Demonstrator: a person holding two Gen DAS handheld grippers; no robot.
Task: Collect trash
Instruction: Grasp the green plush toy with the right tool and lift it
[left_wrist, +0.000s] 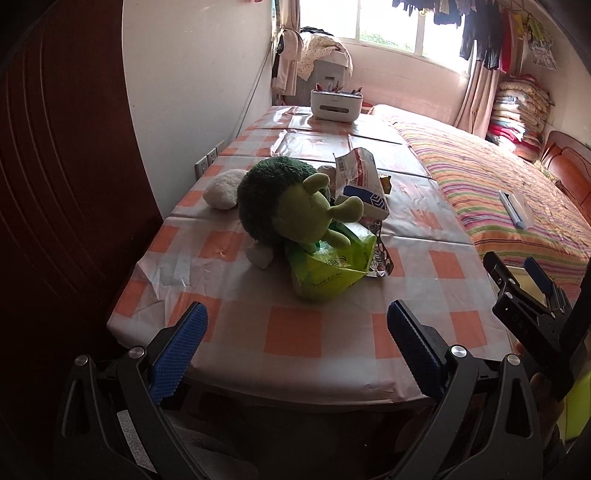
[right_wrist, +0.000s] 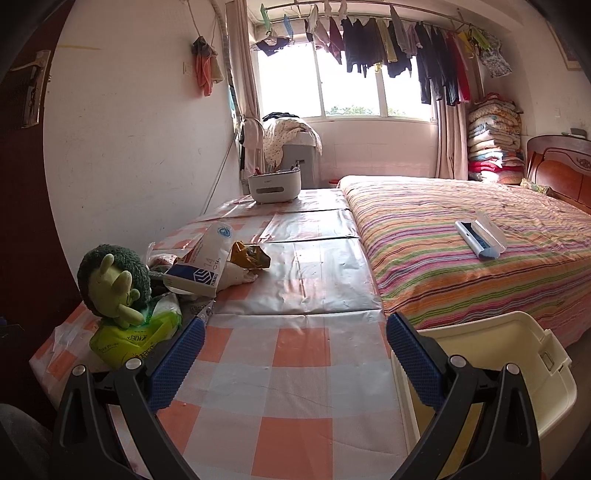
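Observation:
A pile of trash lies on the checked table (left_wrist: 291, 328): a green tissue pack (left_wrist: 332, 267), a white and blue packet (left_wrist: 364, 184) and crumpled wrappers. A green plush toy (left_wrist: 284, 203) sits on the pile. In the right wrist view the tissue pack (right_wrist: 129, 338), the white packet (right_wrist: 207, 266), a yellow-brown wrapper (right_wrist: 249, 256) and the plush toy (right_wrist: 114, 282) lie at the left. My left gripper (left_wrist: 297, 334) is open and empty at the table's near edge. My right gripper (right_wrist: 295, 349) is open and empty, also seen at the right in the left wrist view (left_wrist: 517, 277). A cream bin (right_wrist: 517, 362) stands beside the table.
A white plush (left_wrist: 223, 194) lies left of the pile. A white organiser box (right_wrist: 273, 186) stands at the table's far end. A striped bed (right_wrist: 480, 258) with a white and blue case (right_wrist: 480, 236) adjoins the table's right side. A dark door (left_wrist: 55, 184) is at the left.

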